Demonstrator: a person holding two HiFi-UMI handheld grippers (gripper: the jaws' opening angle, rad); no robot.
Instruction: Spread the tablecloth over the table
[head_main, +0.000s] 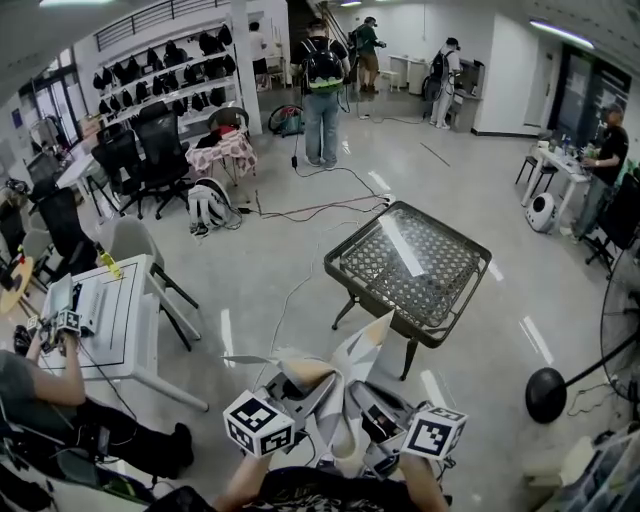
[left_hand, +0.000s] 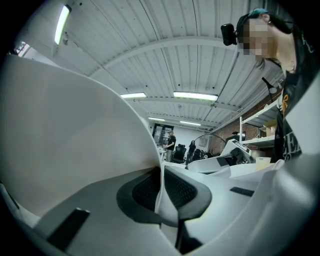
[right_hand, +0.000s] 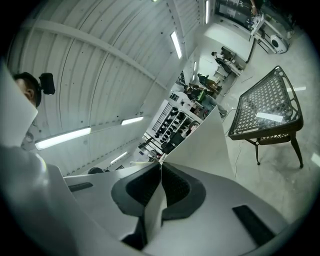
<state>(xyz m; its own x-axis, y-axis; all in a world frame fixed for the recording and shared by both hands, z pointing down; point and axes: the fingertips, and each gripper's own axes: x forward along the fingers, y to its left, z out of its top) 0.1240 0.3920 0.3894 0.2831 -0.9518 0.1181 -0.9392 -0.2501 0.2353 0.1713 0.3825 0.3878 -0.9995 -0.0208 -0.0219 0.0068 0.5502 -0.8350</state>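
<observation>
At the bottom of the head view, close in front of me, the left hand-held gripper (left_hand: 162, 192) is pinching an edge of the tablecloth (head_main: 352, 365). Its pads are pressed together with the thin sheet caught between them, and a big pale fold rises at 10 o'clock in its own view. The cloth is bunched between my two hands and not yet over anything, with a stiff peak pointing toward 12 o'clock. To its right, the right hand-held gripper (right_hand: 161, 187) is likewise clamped on a cloth edge, the sheet running out from between its jaws. The bench (head_main: 440, 275), dark and mesh-topped, stands bare and well apart at about 1 o'clock from the cloth, turned so that a corner faces me rather than a side. I judge the right hand to be the nearer one. The carry should therefore go forward and rightward, and the cloth needs pulling wide and squaring to that slanted top before I lay it down.
</observation>
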